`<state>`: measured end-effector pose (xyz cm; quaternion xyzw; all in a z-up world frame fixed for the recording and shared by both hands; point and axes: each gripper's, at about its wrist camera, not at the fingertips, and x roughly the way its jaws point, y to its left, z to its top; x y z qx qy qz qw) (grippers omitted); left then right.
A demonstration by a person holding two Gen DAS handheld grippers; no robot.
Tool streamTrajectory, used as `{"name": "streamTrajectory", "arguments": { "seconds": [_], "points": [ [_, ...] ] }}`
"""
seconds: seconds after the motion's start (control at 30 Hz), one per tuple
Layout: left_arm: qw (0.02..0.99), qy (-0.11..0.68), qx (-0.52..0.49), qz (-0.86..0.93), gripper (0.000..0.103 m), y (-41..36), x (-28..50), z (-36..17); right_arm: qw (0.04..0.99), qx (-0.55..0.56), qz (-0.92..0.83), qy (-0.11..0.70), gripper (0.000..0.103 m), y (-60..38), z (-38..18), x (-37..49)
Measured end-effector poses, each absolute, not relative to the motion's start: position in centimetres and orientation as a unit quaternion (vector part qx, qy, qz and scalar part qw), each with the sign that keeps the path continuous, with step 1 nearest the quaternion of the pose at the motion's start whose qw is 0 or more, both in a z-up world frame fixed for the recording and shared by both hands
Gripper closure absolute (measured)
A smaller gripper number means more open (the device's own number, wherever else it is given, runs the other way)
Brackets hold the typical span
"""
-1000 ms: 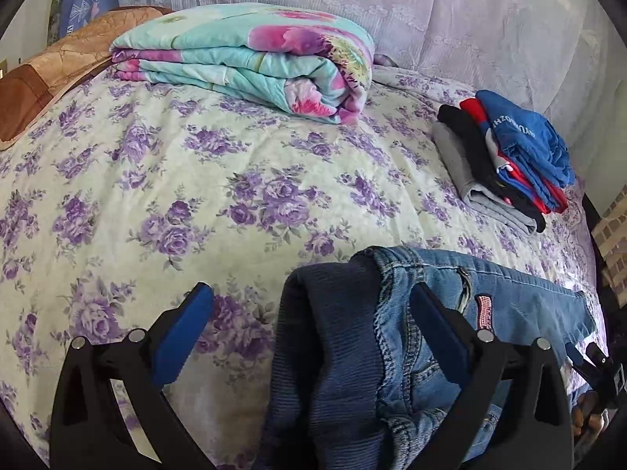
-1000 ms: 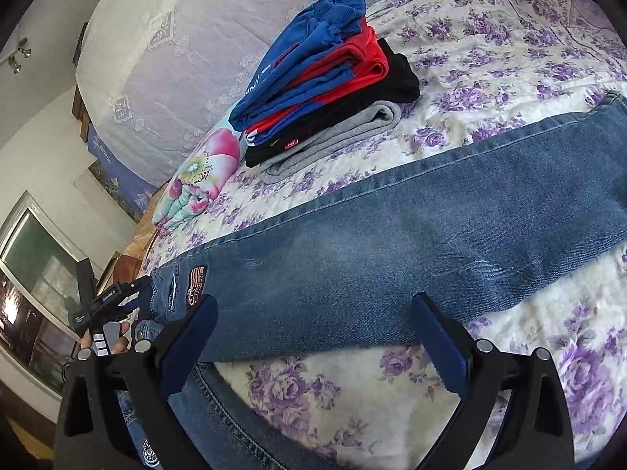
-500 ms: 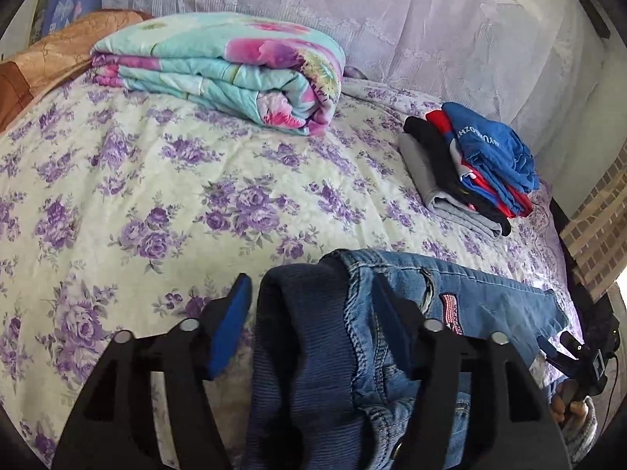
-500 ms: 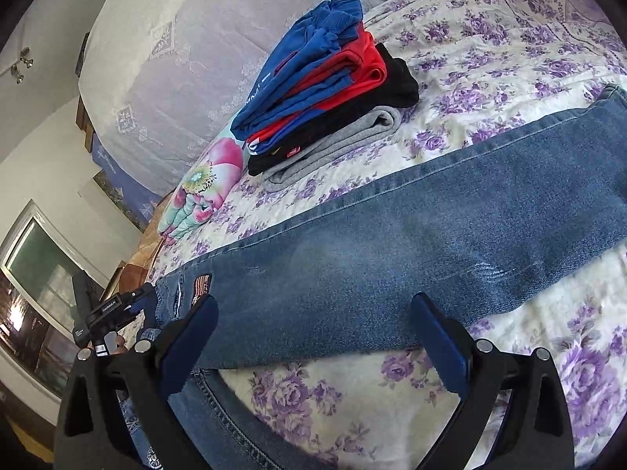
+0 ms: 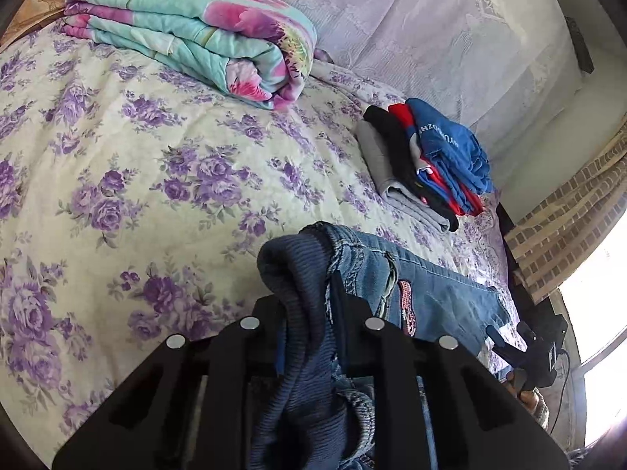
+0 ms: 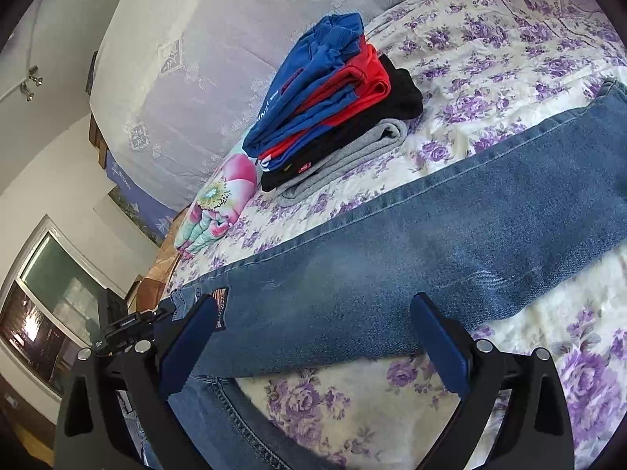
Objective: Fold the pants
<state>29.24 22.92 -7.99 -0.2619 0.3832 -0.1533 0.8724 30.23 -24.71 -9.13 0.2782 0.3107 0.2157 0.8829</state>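
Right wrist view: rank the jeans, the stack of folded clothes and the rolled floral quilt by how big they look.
1. Jeans, though nearest the camera.
2. Stack of folded clothes.
3. Rolled floral quilt, farthest away and partly hidden, so its true size is unsure.

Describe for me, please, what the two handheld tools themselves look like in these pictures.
Both share one design. The right tool has a matte black frame with angular cut-outs, round silver pivot pins, and flat blue pads on two straight fingers. The left tool shows the same black frame and silver pins; only a blue sliver of its pads shows. A thin black cable trails from the right tool in the left view. No sleeves visible.
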Motion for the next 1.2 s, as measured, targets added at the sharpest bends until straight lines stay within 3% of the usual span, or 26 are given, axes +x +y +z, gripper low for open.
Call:
{"name": "streamTrajectory", "arguments": {
  "seconds": [0.07, 0.27, 0.33, 0.47, 0.53, 1.0, 1.1, 1.17, 1.2],
  "points": [
    [0.875, 0.377, -0.262, -0.156, 0.086, 23.0, 29.1, -7.7, 0.89, 0.237, 0.245, 0.302, 0.004, -24.3, -7.3, 30.5],
    [0.879, 0.37, -0.255, -0.156, 0.086, 22.8, 28.8, -7.3, 0.919, -0.084, 0.237, 0.302, 0.004, -20.8, -3.5, 32.9],
    [0.88, 0.369, -0.255, -0.156, 0.086, 22.8, 28.7, -7.3, 0.908, -0.1, 0.244, 0.325, 0.006, -20.9, -3.9, 35.1],
    [0.882, 0.368, -0.253, -0.155, 0.086, 22.8, 28.7, -7.2, 0.874, -0.113, 0.278, 0.382, 0.036, -20.8, -5.6, 39.8],
    [0.881, 0.369, -0.254, -0.154, 0.086, 22.8, 28.7, -7.3, 0.861, -0.135, 0.285, 0.399, 0.044, -20.5, -6.8, 41.7],
    [0.87, 0.378, -0.273, -0.162, 0.086, 23.3, 29.5, -8.1, 0.796, -0.142, 0.368, 0.459, 0.048, -21.5, -10.8, 47.0],
    [0.868, 0.38, -0.276, -0.162, 0.086, 23.4, 29.6, -8.2, 0.801, -0.149, 0.363, 0.451, 0.063, -21.3, -10.6, 46.0],
    [0.868, 0.378, -0.276, -0.163, 0.086, 23.4, 29.5, -8.1, 0.805, -0.161, 0.355, 0.447, 0.081, -20.8, -10.2, 45.2],
    [0.869, 0.376, -0.276, -0.164, 0.086, 23.4, 29.4, -8.0, 0.808, -0.171, 0.347, 0.443, 0.084, -20.6, -10.0, 44.7]
  ]
}}
